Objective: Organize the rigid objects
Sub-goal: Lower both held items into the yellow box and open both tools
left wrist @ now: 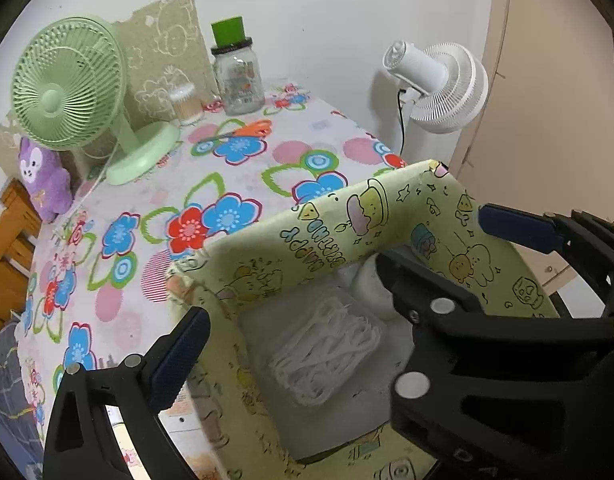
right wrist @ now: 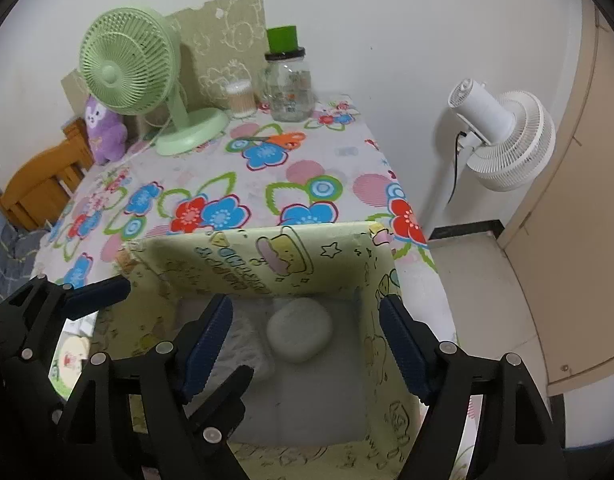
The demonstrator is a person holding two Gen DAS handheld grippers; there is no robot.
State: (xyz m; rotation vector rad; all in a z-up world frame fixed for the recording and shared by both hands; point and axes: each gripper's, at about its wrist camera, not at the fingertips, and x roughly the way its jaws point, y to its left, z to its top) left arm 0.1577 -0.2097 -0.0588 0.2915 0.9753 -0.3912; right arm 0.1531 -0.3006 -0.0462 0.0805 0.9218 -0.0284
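A yellow cartoon-print fabric box (left wrist: 347, 216) (right wrist: 267, 264) stands at the near edge of the flowered table. Inside it lie a clear case of white floss picks (left wrist: 327, 352) and a white oval case (right wrist: 299, 328) (left wrist: 369, 286). My right gripper (right wrist: 305, 304) hangs open over the box, the oval case lying below its blue pads (right wrist: 207, 344), untouched. My left gripper (left wrist: 341, 266) stands wide open at the box's left side, gripping nothing; one finger (right wrist: 95, 292) is outside the left wall. The floss case is half hidden in the right wrist view.
At the back of the flowered tablecloth (right wrist: 267, 184) stand a green desk fan (right wrist: 127, 64), a glass jar with a green lid (right wrist: 289, 84), a cotton-swab tub (right wrist: 239, 98) and a purple plush (right wrist: 103, 128). A white floor fan (right wrist: 503, 140) stands right of the table, a wooden chair (right wrist: 39, 192) to the left.
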